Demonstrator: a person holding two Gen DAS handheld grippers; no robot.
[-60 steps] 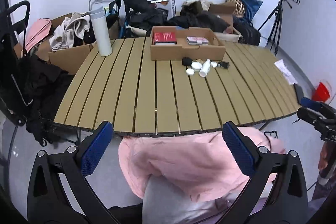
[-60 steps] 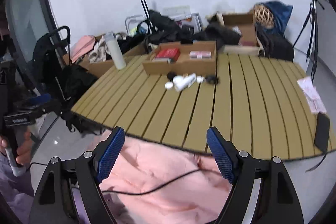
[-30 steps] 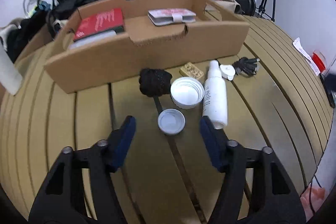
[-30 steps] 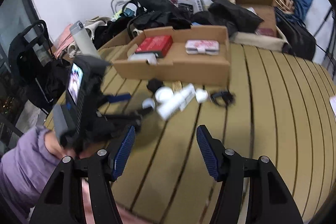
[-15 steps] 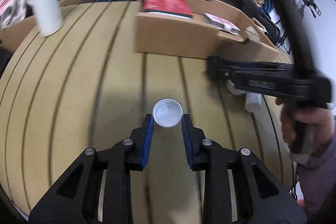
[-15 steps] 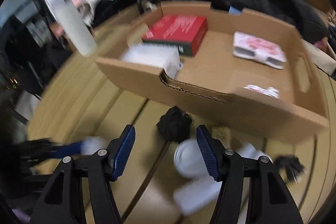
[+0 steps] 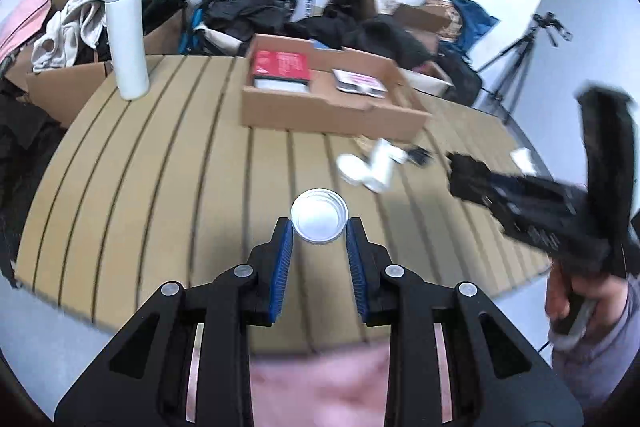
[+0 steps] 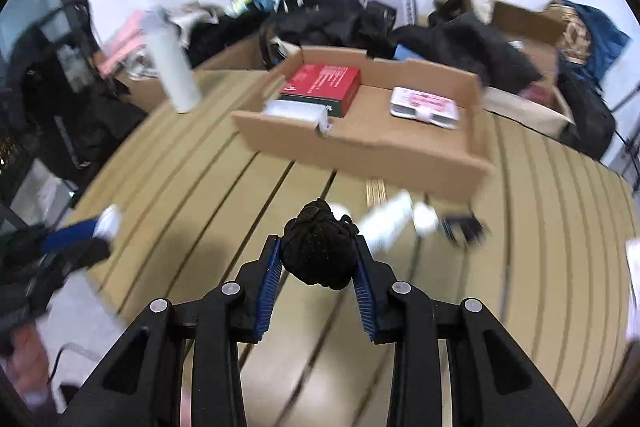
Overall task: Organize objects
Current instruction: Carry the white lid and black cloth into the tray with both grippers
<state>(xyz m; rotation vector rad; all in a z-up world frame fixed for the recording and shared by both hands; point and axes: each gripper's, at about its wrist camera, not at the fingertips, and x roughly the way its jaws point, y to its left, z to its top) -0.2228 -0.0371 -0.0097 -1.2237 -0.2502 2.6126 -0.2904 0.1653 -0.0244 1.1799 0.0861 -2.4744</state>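
Item 1 — white lid point(image 7: 319, 221). Shallow round cap, rim ridged, open side facing the camera. Clamped across its width by the left gripper point(image 7: 319, 227), blue fingers point(image 7: 285, 247) pressing on opposite edges of the rim; it appears carried clear above the slatted table point(image 7: 160, 167). Judged light and rigid, with smooth plastic that could slip or pop out if squeezed off-centre. Best held as now, at the widest line of the rim.

Item 2 — black bundle point(image 8: 318, 251). Knotted, netted fabric or cord, roughly ball-shaped. It sits between the fingers of the right gripper point(image 8: 318, 259), whose jaws are closing, pads pressed into both flanks. Judged soft, very light and compressible — it will yield rather than break. Loose strands at the top could snag, so a grip around the bulk suits it.

Likely destination: cardboard box point(image 8: 360, 151) at the table's far side, already holding a red box point(image 8: 320, 83) and a pink-printed packet point(image 8: 424, 105). A white bottle point(image 8: 388, 221) lies loose before it.
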